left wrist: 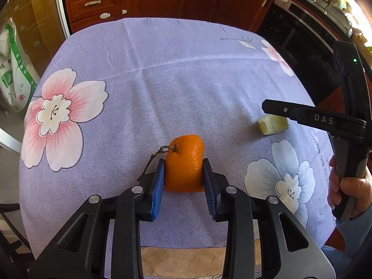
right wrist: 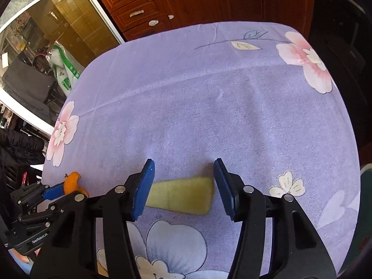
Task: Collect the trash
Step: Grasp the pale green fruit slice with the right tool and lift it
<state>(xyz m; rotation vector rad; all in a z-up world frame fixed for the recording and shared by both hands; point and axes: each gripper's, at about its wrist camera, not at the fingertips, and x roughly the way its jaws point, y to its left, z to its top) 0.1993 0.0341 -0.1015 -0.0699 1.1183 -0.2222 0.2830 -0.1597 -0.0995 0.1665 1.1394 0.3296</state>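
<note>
The left hand-held gripper point(left wrist: 184, 174) clamps the light, pliable orange peel point(left wrist: 184, 162) across its sides, while the right hand-held gripper point(right wrist: 183, 186) stands unclenched astride the soft pale-yellow scrap point(right wrist: 181, 195).

Black plastic left gripper point(left wrist: 183, 181) with ribbed blue pads point(left wrist: 158, 187) and silver pivot screws, matching right gripper point(right wrist: 183, 186), white "DAS" lettering and green light at right, hand point(left wrist: 348, 193) in grey-blue sleeve at lower right

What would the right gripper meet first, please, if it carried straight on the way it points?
Most likely the pale yellow-green peel strip, which lies between the right gripper's open blue pads, with the lilac flowered tablecloth directly beneath; depth is hard to judge.
</note>
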